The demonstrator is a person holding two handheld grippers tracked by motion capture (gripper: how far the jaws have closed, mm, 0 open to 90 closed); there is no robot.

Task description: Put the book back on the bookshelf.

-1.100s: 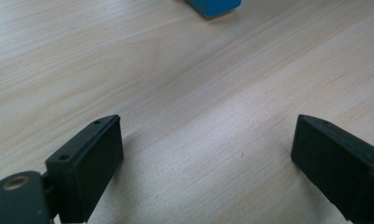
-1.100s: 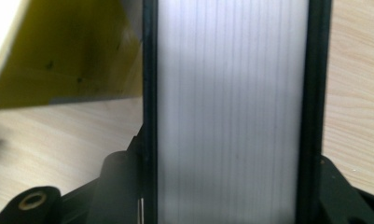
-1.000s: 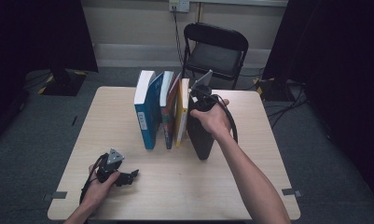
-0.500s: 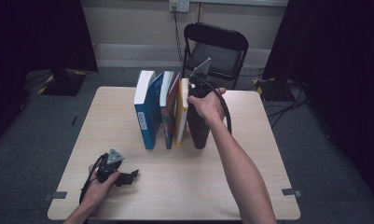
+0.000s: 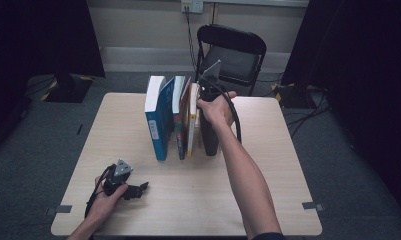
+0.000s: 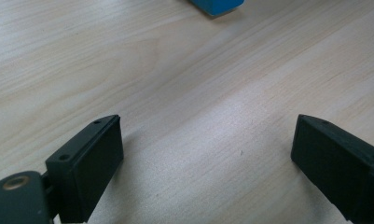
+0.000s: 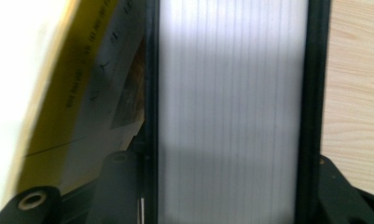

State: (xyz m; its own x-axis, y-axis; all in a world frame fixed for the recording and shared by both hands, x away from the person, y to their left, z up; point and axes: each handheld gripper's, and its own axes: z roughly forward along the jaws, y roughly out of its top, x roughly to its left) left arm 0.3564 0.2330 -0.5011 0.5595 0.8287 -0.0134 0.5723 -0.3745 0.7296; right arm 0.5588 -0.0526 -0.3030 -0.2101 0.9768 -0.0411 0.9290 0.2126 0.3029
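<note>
High view: your right hand-held gripper (image 5: 208,107) comes down from above onto the black book (image 5: 209,137), the rightmost in a row of upright books in the middle of the worktop (image 5: 268,165). To its left stand a yellow book (image 5: 192,127), a thin dark red one (image 5: 183,125) and a thick blue book (image 5: 157,125), all close together, some leaning slightly. Your left hand-held gripper (image 5: 140,187) lies low near the front left corner, well apart from the books, jaws pointing right along the surface. The right half of the worktop and the front strip are bare wood. A black chair (image 5: 233,52) stands just behind the far edge.

Left gripper view: your jaws stand wide apart over bare wood with nothing between them. A blue corner (image 6: 217,5) of the thick book peeks in at the top edge, well ahead of the jaws.

Right gripper view: here you see what the view from above hides: the black book's page edges (image 7: 231,112) sit between your two jaws, one black cover against each, so the gripper is closed on that book. The yellow book (image 7: 82,93) leans just beside it on the left, and bare worktop (image 7: 357,84) shows on the right.
</note>
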